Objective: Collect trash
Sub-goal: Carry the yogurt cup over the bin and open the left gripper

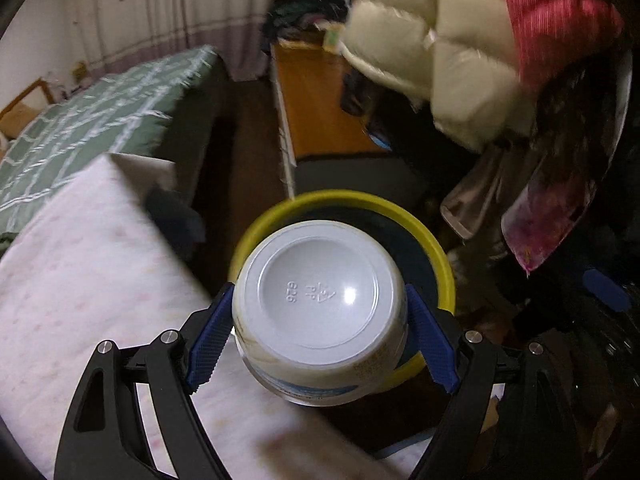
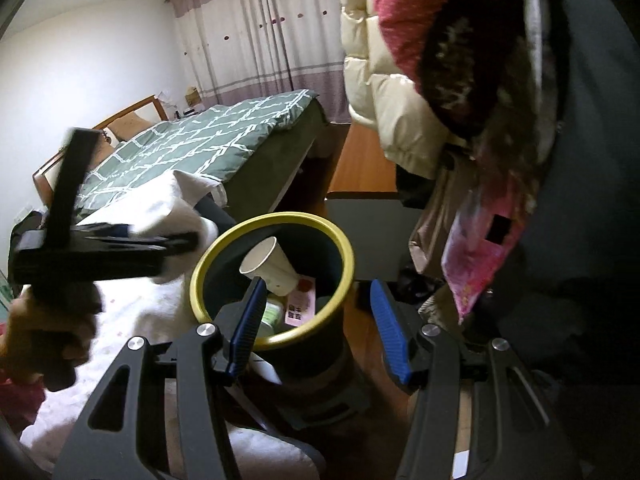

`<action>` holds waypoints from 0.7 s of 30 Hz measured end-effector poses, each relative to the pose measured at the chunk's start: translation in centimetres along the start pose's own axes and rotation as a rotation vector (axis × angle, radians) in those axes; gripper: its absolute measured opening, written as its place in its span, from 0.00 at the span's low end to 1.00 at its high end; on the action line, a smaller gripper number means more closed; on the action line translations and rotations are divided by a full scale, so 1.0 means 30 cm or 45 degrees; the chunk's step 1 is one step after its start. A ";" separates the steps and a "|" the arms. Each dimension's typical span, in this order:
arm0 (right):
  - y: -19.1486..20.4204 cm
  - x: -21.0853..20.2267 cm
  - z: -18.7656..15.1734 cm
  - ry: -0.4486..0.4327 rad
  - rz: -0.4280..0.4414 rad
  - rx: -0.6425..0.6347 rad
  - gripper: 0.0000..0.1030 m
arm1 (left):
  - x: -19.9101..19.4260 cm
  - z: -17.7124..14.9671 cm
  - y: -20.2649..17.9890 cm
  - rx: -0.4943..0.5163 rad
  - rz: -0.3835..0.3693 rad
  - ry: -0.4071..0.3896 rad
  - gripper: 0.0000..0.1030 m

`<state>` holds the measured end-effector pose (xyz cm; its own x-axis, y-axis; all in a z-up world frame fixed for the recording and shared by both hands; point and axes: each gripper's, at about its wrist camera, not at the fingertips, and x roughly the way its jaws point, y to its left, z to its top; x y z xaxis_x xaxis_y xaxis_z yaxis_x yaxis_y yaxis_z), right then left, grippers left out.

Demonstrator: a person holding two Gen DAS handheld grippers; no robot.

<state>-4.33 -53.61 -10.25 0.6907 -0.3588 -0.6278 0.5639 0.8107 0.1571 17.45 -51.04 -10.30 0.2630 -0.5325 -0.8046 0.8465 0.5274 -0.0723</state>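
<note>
While a person's hand (image 2: 44,332) is carrying it, the left gripper (image 1: 320,320) is pinching a white plastic tub (image 1: 320,300) between its blue pads (image 1: 210,344), with the tub's embossed bottom facing the camera. It is hanging just in front of a dark bin (image 2: 304,352) with a yellow rim (image 1: 444,272), partly covering the bin's mouth. From the right wrist view, the right gripper (image 2: 316,328) is standing spread with nothing between its fingers, poised over the bin. Inside are lying a paper cup (image 2: 270,266), a pink packet (image 2: 302,306) and a pale green container (image 2: 270,314). A white cloth (image 1: 80,280) is lying beside the bin, and a green bed (image 2: 192,140) is showing behind.
</note>
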 end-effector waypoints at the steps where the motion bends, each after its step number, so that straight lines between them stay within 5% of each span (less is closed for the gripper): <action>1: -0.010 -0.003 -0.003 -0.002 0.004 0.007 0.51 | 0.044 0.009 -0.027 0.006 -0.001 0.028 0.80; 11: -0.083 -0.026 -0.021 -0.019 0.010 0.055 0.55 | 0.348 0.029 -0.108 -0.029 -0.008 0.231 0.81; 12: -0.088 -0.026 -0.021 -0.019 0.012 0.060 0.55 | 0.353 0.032 -0.114 -0.030 -0.008 0.226 0.87; 16: -0.081 -0.025 -0.021 -0.016 0.017 0.053 0.55 | 0.288 0.032 -0.111 -0.003 0.016 0.163 0.93; 21: -0.026 -0.031 -0.024 -0.016 0.051 0.019 0.55 | 0.042 -0.001 -0.026 -0.081 0.024 -0.013 0.93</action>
<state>-5.73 -53.57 -10.32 0.7184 -0.3323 -0.6111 0.5424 0.8176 0.1930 17.10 -52.11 -11.28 0.2839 -0.5286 -0.8000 0.8102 0.5784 -0.0946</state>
